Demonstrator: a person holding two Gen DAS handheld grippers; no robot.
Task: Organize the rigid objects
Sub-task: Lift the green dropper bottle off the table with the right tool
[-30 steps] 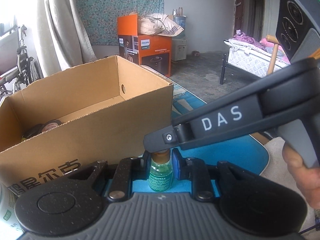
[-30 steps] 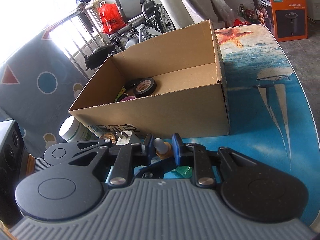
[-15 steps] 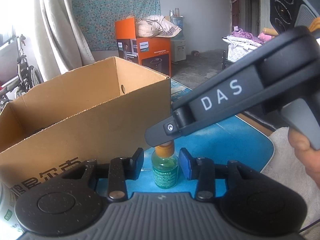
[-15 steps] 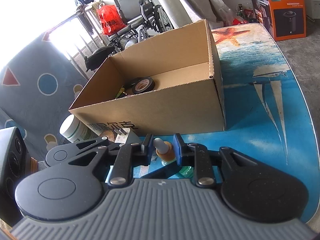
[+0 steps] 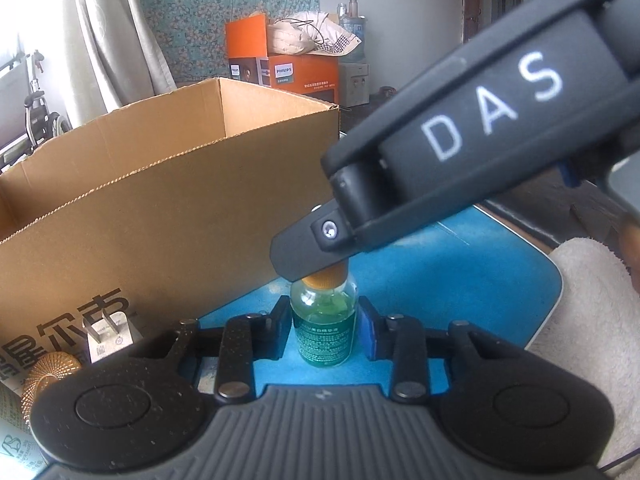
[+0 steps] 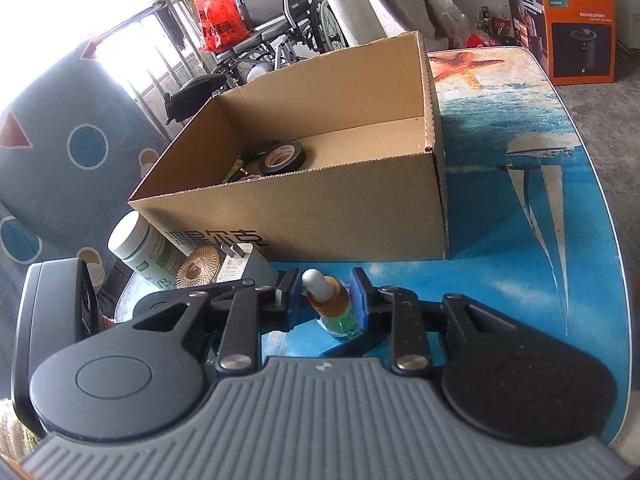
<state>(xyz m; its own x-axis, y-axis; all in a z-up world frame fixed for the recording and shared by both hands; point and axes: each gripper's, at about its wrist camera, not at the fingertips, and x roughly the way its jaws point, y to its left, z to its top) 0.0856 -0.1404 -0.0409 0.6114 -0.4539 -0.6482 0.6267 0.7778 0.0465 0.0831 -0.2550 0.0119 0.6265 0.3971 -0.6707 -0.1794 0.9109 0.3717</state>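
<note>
A small green glass bottle [image 5: 324, 332] with an orange collar and a white dropper top [image 6: 316, 282] stands on the blue table next to the cardboard box [image 5: 160, 208]. My left gripper [image 5: 324, 330] is closing on the bottle's body, and both pads lie against its sides. My right gripper [image 6: 324, 292] hangs over the bottle's top. Its jaws are opening, and the dropper top sits between them with a gap on each side. In the left wrist view one right finger [image 5: 308, 252] hides the top of the cap.
The open box [image 6: 320, 208] holds a black tape roll [image 6: 282, 156] and other small items. At its front left corner lie a white pill bottle [image 6: 140, 248], a white plug [image 6: 244, 264] and a golden woven disc [image 6: 198, 266]. A pale towel [image 5: 580, 320] lies beyond the table's right edge.
My left gripper opened, sank along the bottle and closed in on its body. My right jaws spread away from the dropper top.
</note>
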